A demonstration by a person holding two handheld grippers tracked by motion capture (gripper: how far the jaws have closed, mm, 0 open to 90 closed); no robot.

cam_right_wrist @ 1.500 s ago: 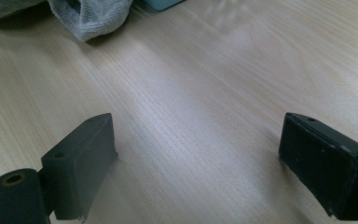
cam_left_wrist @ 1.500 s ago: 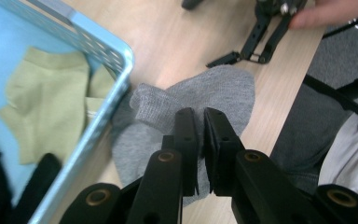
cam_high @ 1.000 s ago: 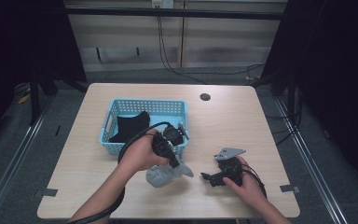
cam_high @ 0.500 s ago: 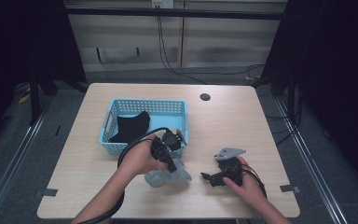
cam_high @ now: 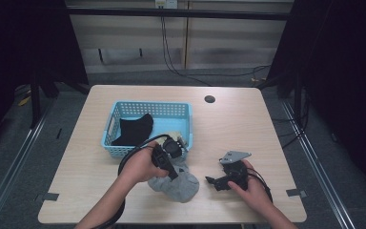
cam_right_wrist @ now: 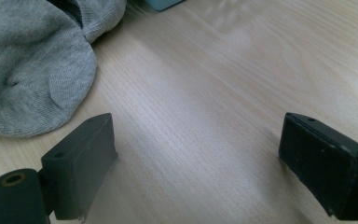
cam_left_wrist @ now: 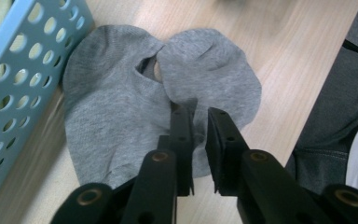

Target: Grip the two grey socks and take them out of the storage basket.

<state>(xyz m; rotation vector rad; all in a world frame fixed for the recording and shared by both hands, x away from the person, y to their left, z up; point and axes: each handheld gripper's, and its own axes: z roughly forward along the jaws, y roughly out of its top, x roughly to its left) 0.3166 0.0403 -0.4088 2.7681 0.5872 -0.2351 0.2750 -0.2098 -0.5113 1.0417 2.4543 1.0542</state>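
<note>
Beside the blue basket [cam_high: 181, 114], left claw [cam_left_wrist: 197, 122] pinches grey sock [cam_left_wrist: 121, 107].

Grey socks [cam_left_wrist: 158, 98] flat beside basket [cam_left_wrist: 14, 70]

Grey sock [cam_left_wrist: 121, 102]; light-blue basket [cam_high: 124, 112]; black cloth [cam_high: 136, 130]; pale wood table [cam_high: 248, 129].

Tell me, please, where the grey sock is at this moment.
In the high view the grey sock lies on the table near its front edge, just in front of the blue basket, under the left gripper and left of the right gripper.
</note>
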